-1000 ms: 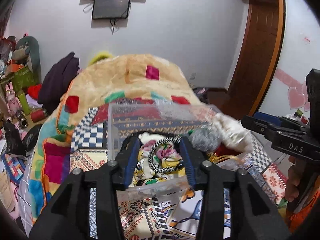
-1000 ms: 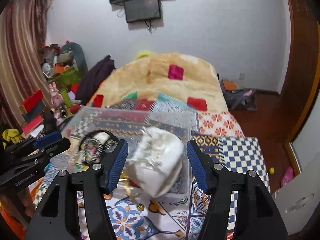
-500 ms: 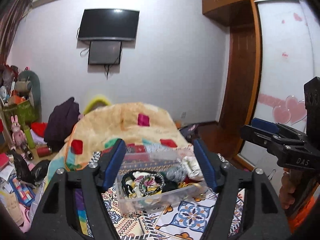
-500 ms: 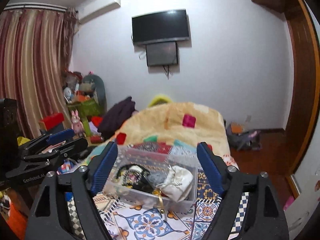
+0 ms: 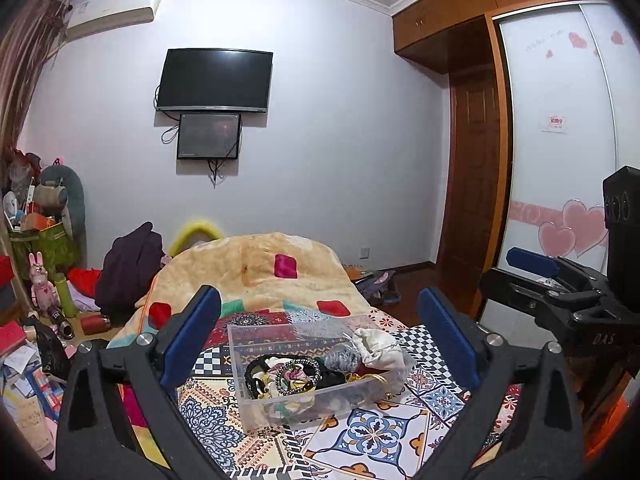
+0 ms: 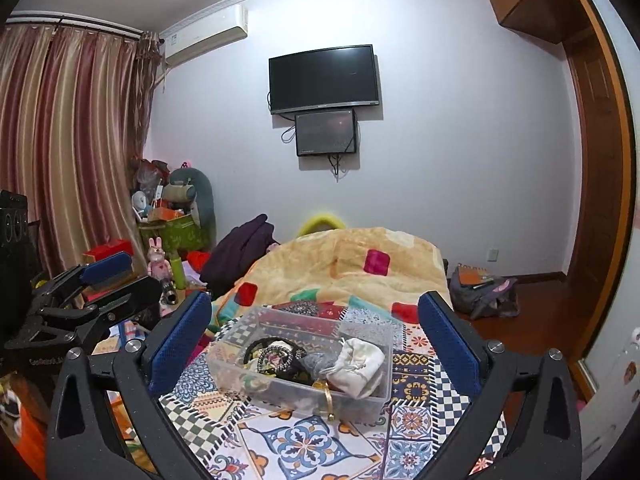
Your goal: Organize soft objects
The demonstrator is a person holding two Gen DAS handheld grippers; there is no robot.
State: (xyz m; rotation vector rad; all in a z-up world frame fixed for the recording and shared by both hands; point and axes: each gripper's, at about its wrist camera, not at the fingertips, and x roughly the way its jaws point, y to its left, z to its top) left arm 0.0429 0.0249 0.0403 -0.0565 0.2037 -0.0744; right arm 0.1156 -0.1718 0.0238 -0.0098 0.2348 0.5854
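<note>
A clear plastic box point(image 5: 256, 404) point(image 6: 228, 372) sits on the patterned bedspread. It holds a white cloth pouch point(image 5: 374, 346) point(image 6: 360, 364), a grey scrunchie point(image 5: 342, 358), a floral hair tie point(image 5: 298, 376) point(image 6: 274, 358) and other soft items. My left gripper point(image 5: 320, 344) is wide open and empty, raised above and behind the box. My right gripper point(image 6: 316, 344) is also wide open and empty, at a similar height. Each gripper shows at the edge of the other's view.
A beige quilt with coloured patches point(image 6: 352, 264) is heaped on the far half of the bed. Dark clothes point(image 6: 244, 248) lie beside it. Toys and boxes point(image 6: 172, 224) crowd the left floor. A bag point(image 6: 484, 292) lies on the wooden floor right.
Both grippers opened wide and pulled up and back from the box. The hair tie and the white pouch now lie in the box, which looks smaller.
</note>
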